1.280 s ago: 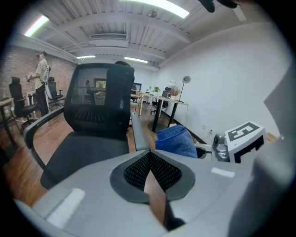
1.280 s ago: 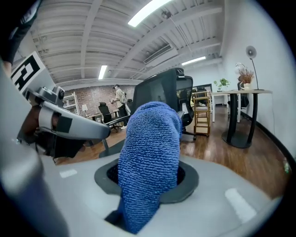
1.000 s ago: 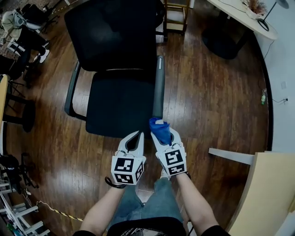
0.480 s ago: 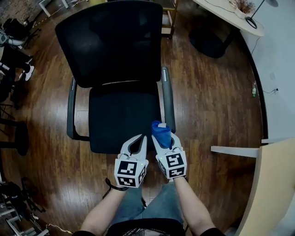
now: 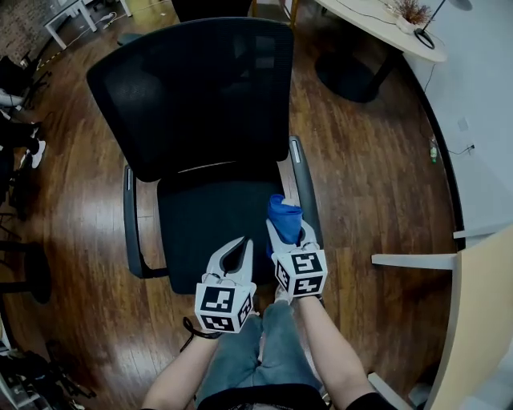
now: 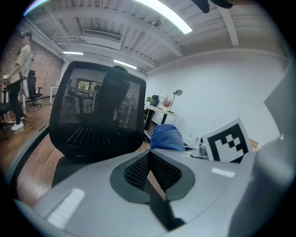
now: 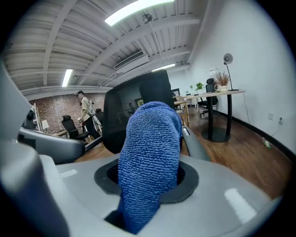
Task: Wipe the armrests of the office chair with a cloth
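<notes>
- The floor [image 5: 369, 184] is dark, glossy wooden planking that runs across the whole frame.
- The office chair [image 5: 200, 104] stands on it at the centre, with its black mesh back toward the top of the frame.
- At upper right, a dark round base [image 5: 349, 76] rests on the planks under a pale curved worktop [image 5: 377, 24].
- A small bottle [image 5: 434, 149] stands at the right, beside the white wall [image 5: 481, 96].

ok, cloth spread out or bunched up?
Bunched up. The blue cloth is a thick wad clamped between the right gripper jaws, sticking out past them, not laid flat.
</notes>
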Motion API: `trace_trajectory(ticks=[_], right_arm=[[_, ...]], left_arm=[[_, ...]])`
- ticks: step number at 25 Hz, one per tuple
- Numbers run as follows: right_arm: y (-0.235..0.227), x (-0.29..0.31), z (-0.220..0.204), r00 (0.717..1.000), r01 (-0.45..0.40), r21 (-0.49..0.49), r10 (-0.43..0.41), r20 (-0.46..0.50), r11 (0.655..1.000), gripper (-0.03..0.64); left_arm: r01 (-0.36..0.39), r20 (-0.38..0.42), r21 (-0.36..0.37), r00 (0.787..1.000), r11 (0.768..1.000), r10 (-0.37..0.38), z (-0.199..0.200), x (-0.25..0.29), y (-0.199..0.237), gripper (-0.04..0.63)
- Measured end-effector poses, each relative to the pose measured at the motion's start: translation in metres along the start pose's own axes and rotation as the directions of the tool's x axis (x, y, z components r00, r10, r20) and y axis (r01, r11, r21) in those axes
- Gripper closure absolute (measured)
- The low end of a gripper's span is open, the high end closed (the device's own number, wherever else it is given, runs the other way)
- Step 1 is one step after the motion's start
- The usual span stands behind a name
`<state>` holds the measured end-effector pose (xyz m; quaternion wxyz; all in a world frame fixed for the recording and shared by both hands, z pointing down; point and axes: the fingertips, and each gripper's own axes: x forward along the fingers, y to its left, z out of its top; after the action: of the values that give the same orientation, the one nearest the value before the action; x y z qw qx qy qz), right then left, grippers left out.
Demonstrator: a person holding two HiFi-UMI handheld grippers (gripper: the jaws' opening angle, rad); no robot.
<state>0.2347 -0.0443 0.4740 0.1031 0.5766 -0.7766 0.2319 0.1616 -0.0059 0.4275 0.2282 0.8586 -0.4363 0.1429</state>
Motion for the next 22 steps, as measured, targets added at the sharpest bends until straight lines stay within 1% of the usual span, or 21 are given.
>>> trace_trajectory(ticks=[3, 9, 17, 22], right_arm=[[-0.006, 0.025, 0.006, 1.0, 0.021, 0.034, -0.021, 0.003, 0.999, 0.48], [-0.027, 0.072, 0.008, 0.997, 0.071, 0.146, -0.069, -0.023, 0.987, 0.48], [-0.065, 0.141, 0.017, 0.995, 0.096, 0.274, -0.083, -0.058, 0.957, 0.48], [-0.078, 0.161, 0.016, 0.993, 0.107, 0.337, -0.086, -0.077, 0.936, 0.48]], left_arm=[[-0.016, 0.009, -0.005, 1.0, 1.0, 0.016, 0.011, 0.009, 0.014, 0.591], [-0.047, 0.004, -0.008, 0.999, 0.999, 0.047, 0.025, 0.048, 0.038, 0.591], [-0.089, -0.043, -0.018, 0.995, 0.996, 0.088, 0.039, 0.107, 0.073, 0.591], [-0.117, -0.048, -0.017, 0.992, 0.993, 0.116, 0.051, 0.13, 0.088, 0.591]])
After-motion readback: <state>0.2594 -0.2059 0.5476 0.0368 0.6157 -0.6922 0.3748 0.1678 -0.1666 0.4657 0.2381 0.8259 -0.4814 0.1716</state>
